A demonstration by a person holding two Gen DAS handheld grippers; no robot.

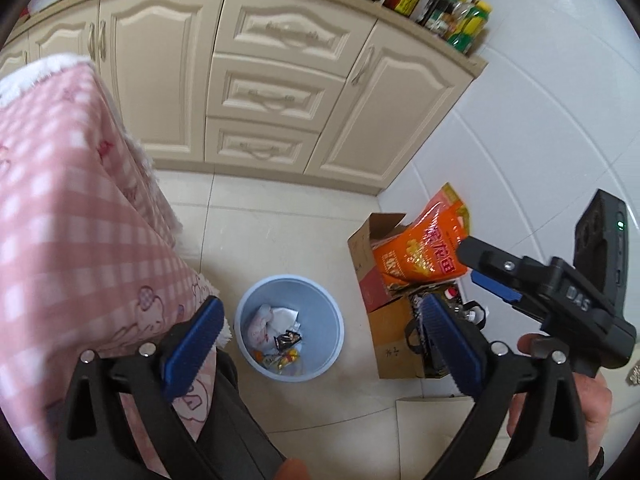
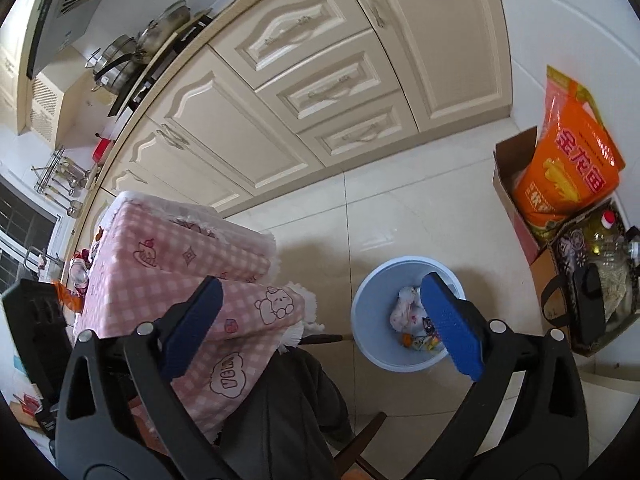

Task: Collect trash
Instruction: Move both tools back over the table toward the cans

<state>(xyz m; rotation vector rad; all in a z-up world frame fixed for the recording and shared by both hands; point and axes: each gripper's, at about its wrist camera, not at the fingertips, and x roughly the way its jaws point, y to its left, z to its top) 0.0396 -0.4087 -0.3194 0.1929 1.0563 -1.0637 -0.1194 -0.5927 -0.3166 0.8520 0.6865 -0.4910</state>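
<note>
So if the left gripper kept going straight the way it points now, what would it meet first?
Most likely the blue trash bin on the floor: it sits between the open fingers of the left gripper, with nothing visible in the way. Depth is hard to judge here.

One blue bin (image 1: 289,326) stands on the floor, with a handful of scraps (image 1: 276,336) inside it, too jumbled to count exactly. Two grippers: the left gripper (image 1: 316,344) and the right gripper (image 2: 320,328), each with two blue pads. One table under one pink checked cloth (image 1: 72,216). Two cardboard boxes (image 1: 394,340) by the wall, and one orange bag (image 1: 424,244) in them. Three drawers (image 1: 272,96) in the cabinet's middle stack. Two metal pots (image 2: 140,48) on the stove. Several bottles (image 1: 452,12) on the counter, the number unclear
</note>
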